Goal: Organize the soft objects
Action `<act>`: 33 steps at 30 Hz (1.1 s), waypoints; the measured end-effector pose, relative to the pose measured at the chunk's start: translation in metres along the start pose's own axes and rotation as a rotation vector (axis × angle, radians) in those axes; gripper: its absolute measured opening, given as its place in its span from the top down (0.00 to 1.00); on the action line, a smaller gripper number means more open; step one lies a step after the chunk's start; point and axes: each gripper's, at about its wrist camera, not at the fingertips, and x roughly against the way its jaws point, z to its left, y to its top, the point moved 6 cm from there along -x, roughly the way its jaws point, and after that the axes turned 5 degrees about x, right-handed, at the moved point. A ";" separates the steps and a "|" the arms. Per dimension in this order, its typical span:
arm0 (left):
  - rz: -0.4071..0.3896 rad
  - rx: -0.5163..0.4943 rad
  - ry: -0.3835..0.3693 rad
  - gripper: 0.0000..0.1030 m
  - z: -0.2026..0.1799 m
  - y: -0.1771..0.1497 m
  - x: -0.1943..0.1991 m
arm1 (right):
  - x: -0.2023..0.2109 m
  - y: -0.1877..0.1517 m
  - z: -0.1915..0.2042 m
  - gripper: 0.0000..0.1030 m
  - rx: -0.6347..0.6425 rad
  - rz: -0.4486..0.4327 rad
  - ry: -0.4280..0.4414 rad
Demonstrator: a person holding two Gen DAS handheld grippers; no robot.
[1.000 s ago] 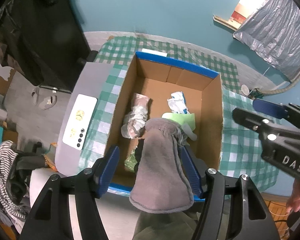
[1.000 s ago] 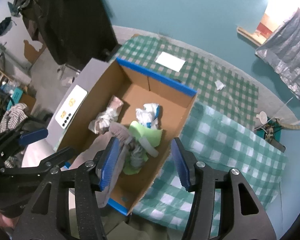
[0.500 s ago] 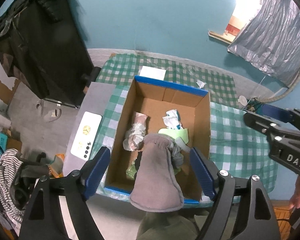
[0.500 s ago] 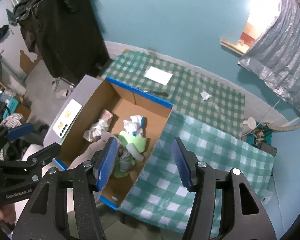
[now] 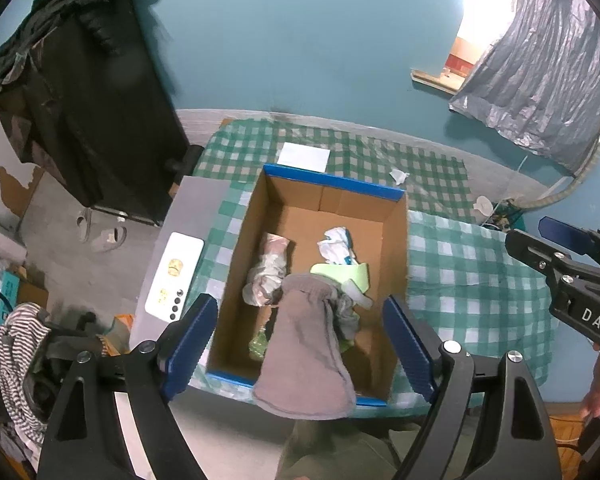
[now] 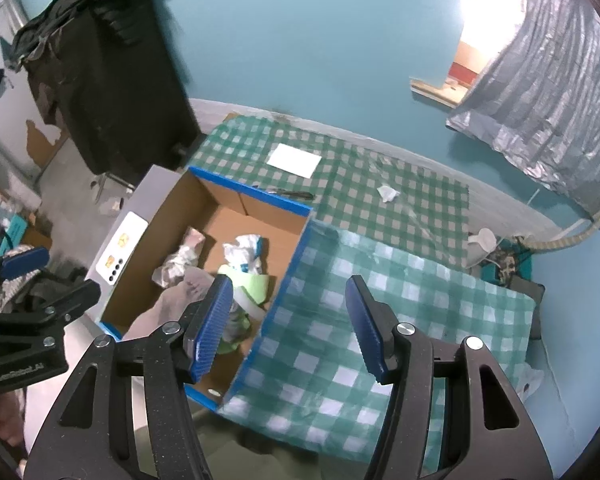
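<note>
Hanging above the cardboard box [image 5: 396,240], the left gripper [image 5: 300,344] has its jaws spread wide and grasps nothing. The right gripper [image 6: 288,324] is to the right of the box, over the green checked cloth [image 6: 400,312]; its jaws are also released and hold nothing. The grey cloth [image 5: 304,360] lies over the near edge of the box, one end inside and the other end hanging outside. Deeper in the box lie a pale green item [image 5: 344,274], a white crumpled piece [image 5: 336,244] and a whitish bundle [image 5: 268,270]. Behind the box, a white paper [image 5: 303,157] rests on the cloth. Left of the box is a white panel with buttons [image 5: 175,276].
</note>
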 end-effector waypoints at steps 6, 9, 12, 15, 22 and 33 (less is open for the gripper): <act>-0.039 0.007 -0.017 0.16 -0.010 0.003 0.010 | 0.010 -0.002 -0.012 0.44 -0.032 -0.020 -0.007; -0.049 0.006 -0.023 0.16 -0.013 0.004 0.012 | 0.013 -0.001 -0.017 0.44 -0.040 -0.027 -0.009; -0.055 -0.002 -0.026 0.16 -0.018 0.005 0.014 | 0.016 -0.002 -0.021 0.44 -0.039 -0.032 -0.014; -0.055 -0.005 -0.025 0.16 -0.023 0.006 0.013 | 0.017 -0.003 -0.025 0.44 -0.042 -0.032 -0.014; -0.060 -0.006 -0.021 0.16 -0.026 0.005 0.015 | 0.017 -0.004 -0.031 0.44 -0.044 -0.031 -0.014; -0.056 -0.007 -0.014 0.15 -0.030 0.006 0.015 | 0.016 -0.005 -0.035 0.44 -0.046 -0.026 -0.011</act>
